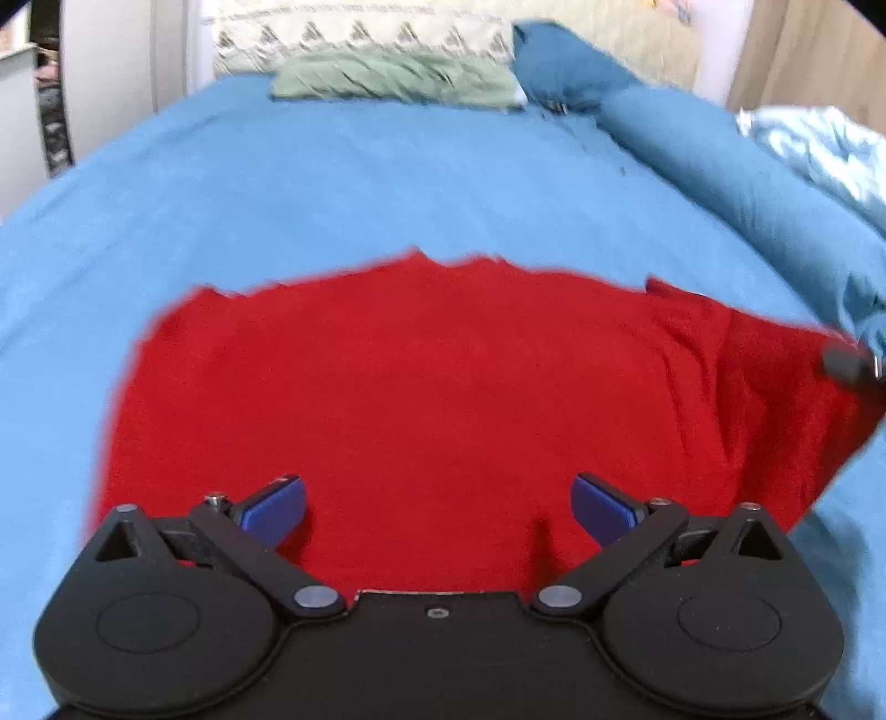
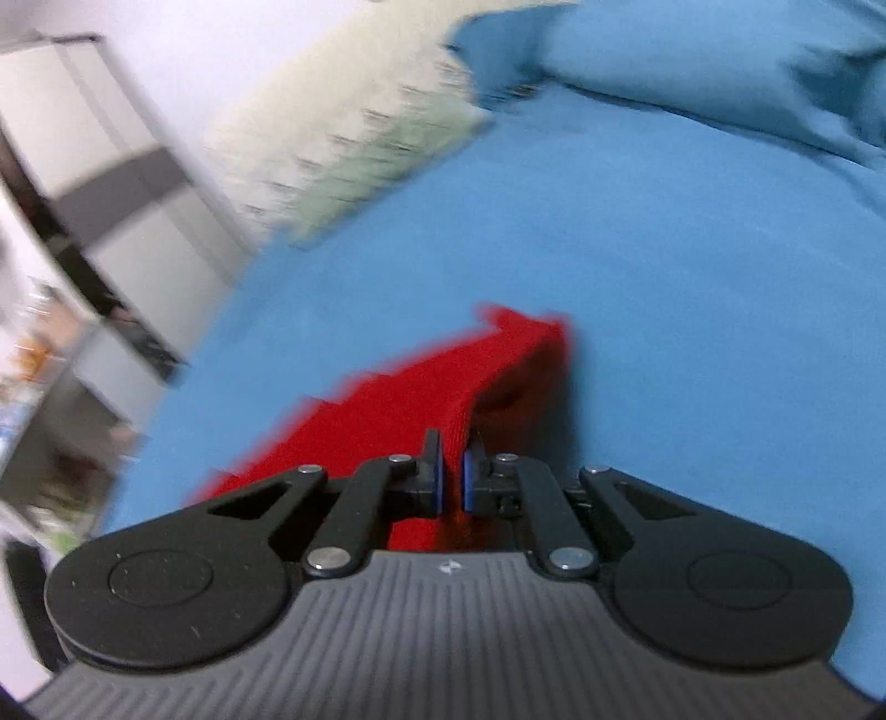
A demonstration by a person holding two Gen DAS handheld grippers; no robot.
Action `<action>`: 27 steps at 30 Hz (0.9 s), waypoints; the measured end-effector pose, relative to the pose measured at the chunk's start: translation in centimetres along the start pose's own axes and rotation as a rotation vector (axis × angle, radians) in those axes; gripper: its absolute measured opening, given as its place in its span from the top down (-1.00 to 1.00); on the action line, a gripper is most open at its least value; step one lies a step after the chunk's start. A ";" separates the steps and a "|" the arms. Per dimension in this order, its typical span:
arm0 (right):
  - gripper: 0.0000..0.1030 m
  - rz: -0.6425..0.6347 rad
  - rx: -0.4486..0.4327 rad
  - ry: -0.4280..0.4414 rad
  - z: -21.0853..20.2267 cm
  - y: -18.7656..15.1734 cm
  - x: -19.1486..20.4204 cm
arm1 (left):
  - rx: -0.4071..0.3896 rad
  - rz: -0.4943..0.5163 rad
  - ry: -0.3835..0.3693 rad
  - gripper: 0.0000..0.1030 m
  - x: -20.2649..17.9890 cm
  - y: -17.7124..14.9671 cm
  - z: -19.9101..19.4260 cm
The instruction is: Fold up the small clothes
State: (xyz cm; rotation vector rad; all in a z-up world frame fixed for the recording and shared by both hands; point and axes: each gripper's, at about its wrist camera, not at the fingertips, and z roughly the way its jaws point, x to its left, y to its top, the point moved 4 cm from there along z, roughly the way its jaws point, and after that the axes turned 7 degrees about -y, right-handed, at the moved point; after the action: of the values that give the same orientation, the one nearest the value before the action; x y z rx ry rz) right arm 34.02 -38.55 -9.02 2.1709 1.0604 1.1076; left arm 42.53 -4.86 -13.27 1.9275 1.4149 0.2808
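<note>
A red garment (image 1: pixel 421 387) lies spread on the blue bedsheet (image 1: pixel 387 183). My left gripper (image 1: pixel 437 507) is open just above its near edge, blue pads wide apart and empty. My right gripper (image 2: pixel 453 476) is shut on an edge of the red garment (image 2: pixel 421 387) and holds that side lifted off the bed; the view is blurred. The right gripper's tip (image 1: pixel 850 363) shows at the right edge of the left wrist view, at the garment's raised right corner.
A green folded cloth (image 1: pixel 393 83) and a patterned cream pillow (image 1: pixel 360 33) lie at the bed's far end. A rolled blue duvet (image 1: pixel 720 160) and a light blue blanket (image 1: pixel 819 149) lie along the right. Grey furniture (image 2: pixel 111 183) stands left of the bed.
</note>
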 end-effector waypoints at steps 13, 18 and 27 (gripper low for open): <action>0.58 -0.462 0.454 0.392 10.3 -15.3 25.5 | -0.016 -0.143 0.044 -1.00 11.4 -9.6 -7.8; 0.57 -0.486 0.449 0.366 11.4 -17.7 25.5 | -0.025 -0.101 0.028 -1.00 10.8 -8.9 -8.1; -0.66 -0.469 0.271 0.415 6.5 -14.4 24.0 | -0.146 -0.111 -0.031 -0.96 10.0 -8.1 -10.0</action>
State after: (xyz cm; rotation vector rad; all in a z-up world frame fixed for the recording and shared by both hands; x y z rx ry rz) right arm 42.36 -11.15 -11.66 1.7609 1.8841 1.2641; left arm 34.71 9.41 -13.66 1.7219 1.4349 0.2919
